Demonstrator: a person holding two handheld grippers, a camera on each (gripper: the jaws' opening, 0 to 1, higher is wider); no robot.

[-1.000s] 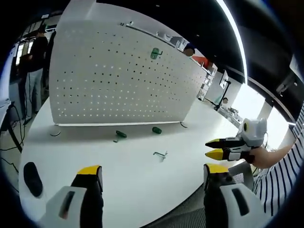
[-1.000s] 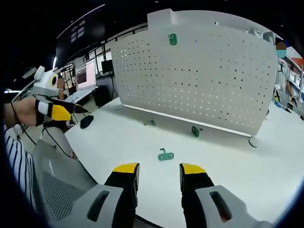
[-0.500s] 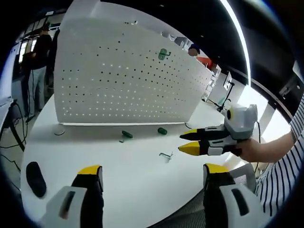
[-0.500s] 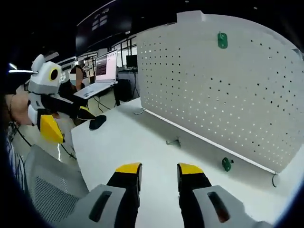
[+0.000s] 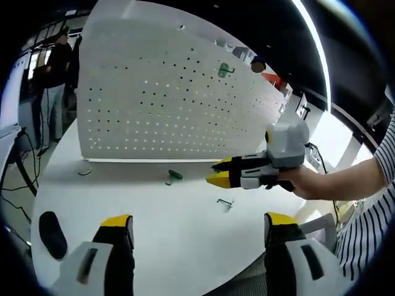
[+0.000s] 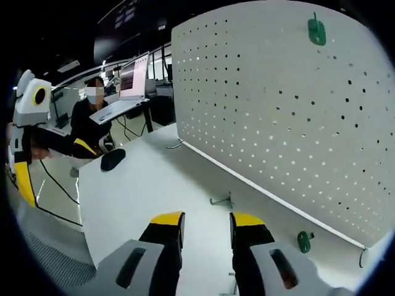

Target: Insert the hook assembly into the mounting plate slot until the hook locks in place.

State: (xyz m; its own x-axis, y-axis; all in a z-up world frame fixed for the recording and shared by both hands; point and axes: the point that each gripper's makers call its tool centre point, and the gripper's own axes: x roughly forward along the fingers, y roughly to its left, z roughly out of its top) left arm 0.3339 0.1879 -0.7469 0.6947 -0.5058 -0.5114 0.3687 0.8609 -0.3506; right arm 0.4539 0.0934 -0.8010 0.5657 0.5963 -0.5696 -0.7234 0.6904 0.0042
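The white pegboard mounting plate [image 5: 160,98] [image 6: 290,117] stands upright on the white table [image 5: 154,228]. One green hook [image 5: 223,69] [image 6: 316,29] hangs high on it. A green hook piece [image 5: 174,176] and a thin metal hook [image 5: 225,202] lie on the table before the board. In the right gripper view a metal hook [image 6: 222,200] and a green piece [image 6: 303,240] lie near the board's base. My left gripper [image 5: 199,221] is wide open and holds nothing. My right gripper [image 6: 207,221] [image 5: 219,172] is open and hovers above the table near the hooks, gripping nothing.
A black mouse [image 5: 49,225] [image 6: 113,158] lies near the table's edge. My left gripper [image 6: 28,117] shows at the left in the right gripper view. A laptop [image 6: 133,86] on a desk and a seated person [image 6: 92,117] are behind. A striped sleeve [image 5: 364,228] is at right.
My right gripper has moved in over the table toward the pegboard and the loose hooks. Its view has closed in on the board. My left gripper has stayed low and open.
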